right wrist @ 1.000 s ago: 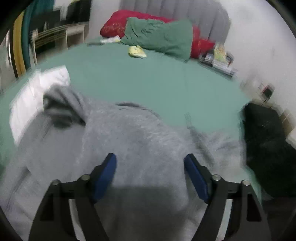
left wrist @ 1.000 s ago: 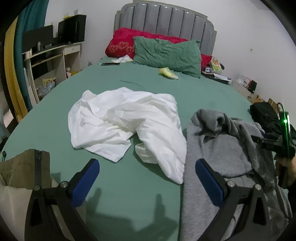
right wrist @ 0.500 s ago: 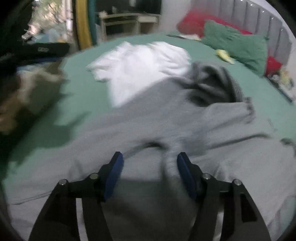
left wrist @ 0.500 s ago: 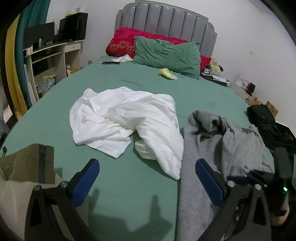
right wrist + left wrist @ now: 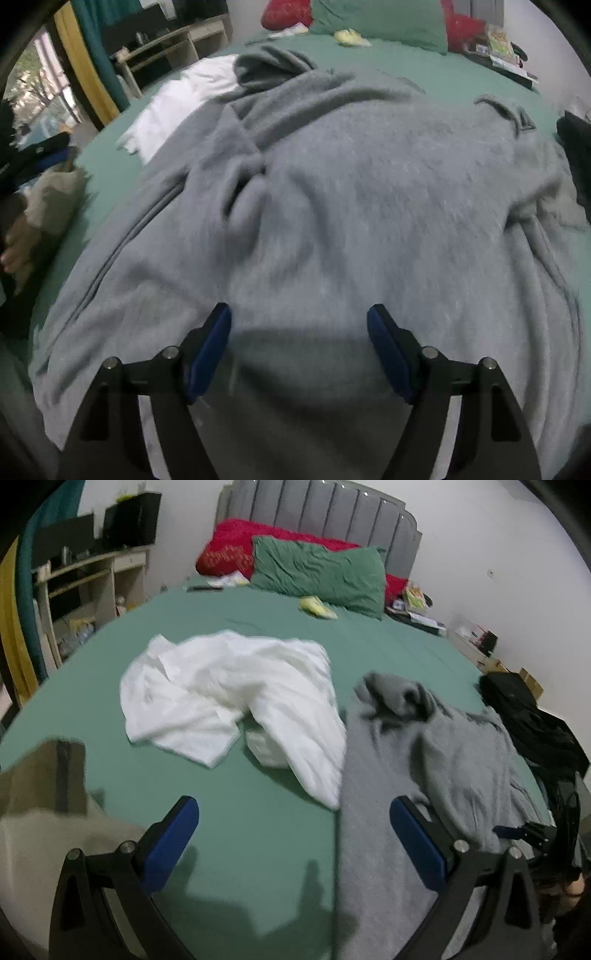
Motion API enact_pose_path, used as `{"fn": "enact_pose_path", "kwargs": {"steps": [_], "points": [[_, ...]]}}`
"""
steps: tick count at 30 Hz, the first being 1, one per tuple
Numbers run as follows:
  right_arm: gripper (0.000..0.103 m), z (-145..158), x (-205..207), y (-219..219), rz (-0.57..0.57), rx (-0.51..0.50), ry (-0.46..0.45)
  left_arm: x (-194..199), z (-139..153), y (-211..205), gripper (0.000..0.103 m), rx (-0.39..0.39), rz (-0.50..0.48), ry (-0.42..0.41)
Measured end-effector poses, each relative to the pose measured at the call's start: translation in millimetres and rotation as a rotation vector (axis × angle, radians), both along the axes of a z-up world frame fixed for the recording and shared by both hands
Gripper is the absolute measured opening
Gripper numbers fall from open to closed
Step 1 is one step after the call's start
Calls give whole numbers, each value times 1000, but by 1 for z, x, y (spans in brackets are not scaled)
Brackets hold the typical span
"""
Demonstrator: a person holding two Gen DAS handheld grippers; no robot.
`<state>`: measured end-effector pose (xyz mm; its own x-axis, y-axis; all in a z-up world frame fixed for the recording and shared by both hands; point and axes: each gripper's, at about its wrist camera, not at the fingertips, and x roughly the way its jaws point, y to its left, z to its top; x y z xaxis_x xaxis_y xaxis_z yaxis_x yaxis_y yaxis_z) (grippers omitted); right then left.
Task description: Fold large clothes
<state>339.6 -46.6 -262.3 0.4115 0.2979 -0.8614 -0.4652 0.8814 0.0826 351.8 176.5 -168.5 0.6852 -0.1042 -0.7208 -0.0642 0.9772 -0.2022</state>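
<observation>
A grey hooded sweatshirt (image 5: pixel 424 760) lies rumpled on the right side of the green bed (image 5: pixel 236 812); it fills the right wrist view (image 5: pixel 332 206). A crumpled white garment (image 5: pixel 229 694) lies left of it, also showing in the right wrist view (image 5: pixel 184 99). My left gripper (image 5: pixel 293 834) is open and empty over bare sheet near the foot of the bed. My right gripper (image 5: pixel 299 347) is open and empty, low over the sweatshirt's lower part; it shows at the right edge of the left wrist view (image 5: pixel 524 834).
A khaki and cream garment (image 5: pixel 48 797) lies at the bed's near left corner. A black garment (image 5: pixel 528 720) lies at the right edge. Green pillow (image 5: pixel 317 572) and red pillow (image 5: pixel 229 554) rest at the grey headboard. A desk (image 5: pixel 85 579) stands left.
My right gripper has swung round over the grey sweatshirt and its jaws have opened wider. My left gripper has shifted slightly and stays open.
</observation>
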Motion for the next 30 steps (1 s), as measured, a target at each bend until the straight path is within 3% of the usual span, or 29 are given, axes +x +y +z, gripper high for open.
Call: {"fn": "enact_pose_path", "kwargs": {"steps": [3,8,12,15,21,26,29,30], "points": [[74,5,-30,-10,15,-62,-27,-23,-3,-10,103,-28,7,9],[74,45,-79,-60,-48,-77,-90,-81,-19,-28,103,-117,50,41],[74,64,-119,-130,-186,-86,-109,-123,-30,-50,103,-107,58,55],[74,70,-151,-195,-316,-38,-101,-149,-34,-60,103,-86,69,48],[74,51,-200,-264,-455,98,-50,-184,-55,-71,102,-80,96,135],[74,26,-227,-278,-523,198,6,-204,-72,-85,101,-70,81,210],[73,12,-231,-264,-533,238,-9,-214,-85,-95,100,-28,79,233],[66,10,-233,-257,-517,233,-15,-215,-84,-98,100,-6,79,219]]}}
